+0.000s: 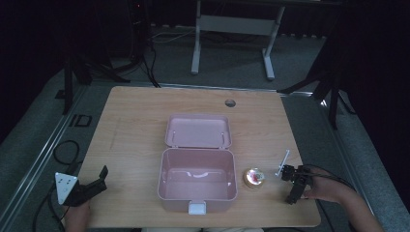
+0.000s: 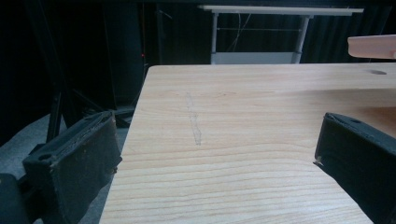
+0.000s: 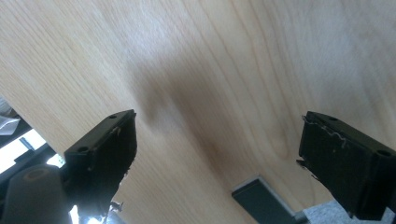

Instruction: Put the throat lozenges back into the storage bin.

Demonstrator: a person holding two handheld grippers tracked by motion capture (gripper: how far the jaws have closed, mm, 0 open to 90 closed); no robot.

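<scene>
The pink box [image 1: 197,181] stands open and empty mid-worktop [image 1: 135,111], the small round tin [image 1: 254,178] just right of it still unpacked, while both the left hand-held gripper [image 1: 99,180] and right hand-held gripper [image 1: 293,186] rest with jaws apart, holding nothing.

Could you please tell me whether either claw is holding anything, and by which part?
Nothing is held: the left claw and right claw both stand open over bare wood.

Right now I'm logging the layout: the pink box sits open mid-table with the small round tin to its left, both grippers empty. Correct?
Not quite. In the high view the small round tin lies to the right of the open pink box, near the right gripper. The left gripper and the right one are both open and empty.
</scene>
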